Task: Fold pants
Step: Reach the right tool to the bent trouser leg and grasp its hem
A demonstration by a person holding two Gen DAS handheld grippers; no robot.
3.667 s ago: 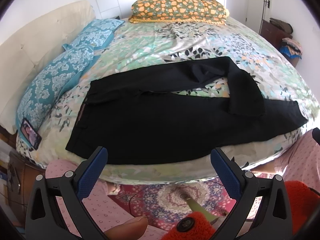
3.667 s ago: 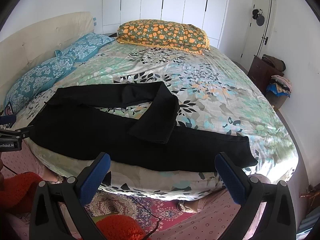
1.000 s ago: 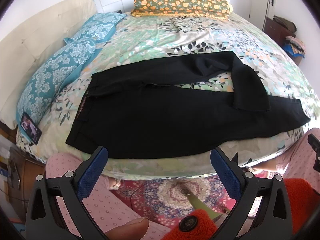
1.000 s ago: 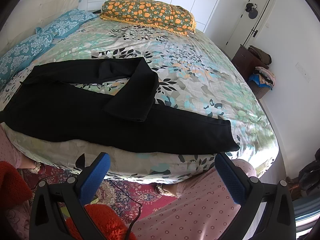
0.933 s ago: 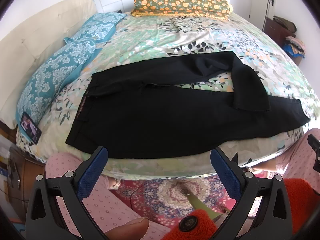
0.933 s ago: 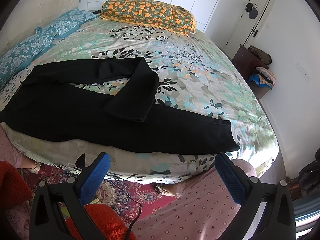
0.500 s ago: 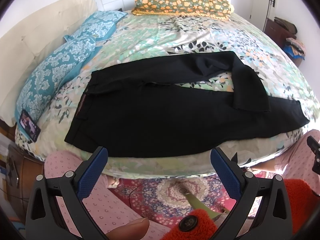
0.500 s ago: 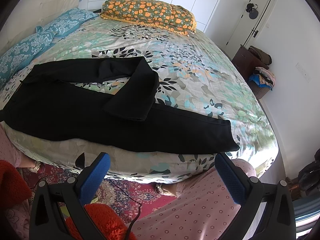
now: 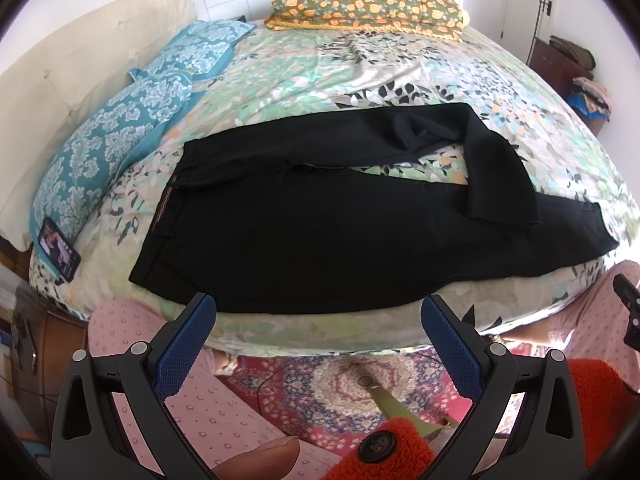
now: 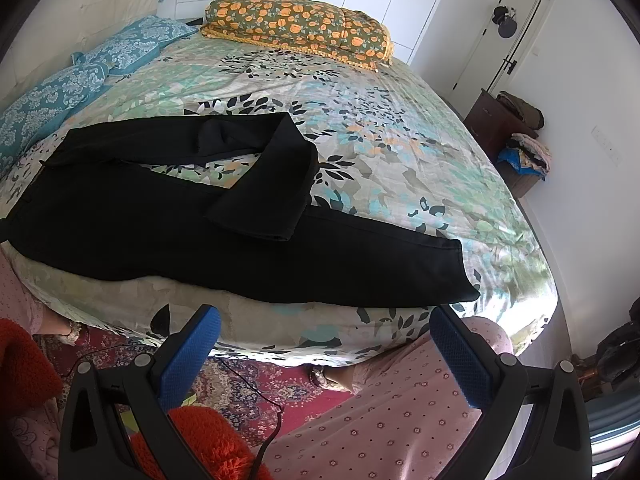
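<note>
Black pants (image 9: 328, 232) lie across the near edge of a bed with a floral sheet (image 9: 360, 64), waistband to the left. The near leg runs straight to the right; the far leg is bent back so its hem lies over the near leg. The pants also show in the right wrist view (image 10: 168, 220). My left gripper (image 9: 319, 320) is open and empty, held in front of the bed edge below the waist part. My right gripper (image 10: 324, 332) is open and empty, below the near leg's hem (image 10: 460, 276).
Two blue patterned pillows (image 9: 132, 120) and a cream headboard (image 9: 68, 92) are at the left. An orange floral pillow (image 9: 368, 4) lies at the far side. A phone (image 9: 59, 249) rests at the bed's left corner. A patterned rug (image 9: 352, 380) covers the floor. A dresser with clothes (image 10: 516, 136) stands right.
Both grippers have stayed open. The views have shifted only slightly over the last second; the pants have not moved.
</note>
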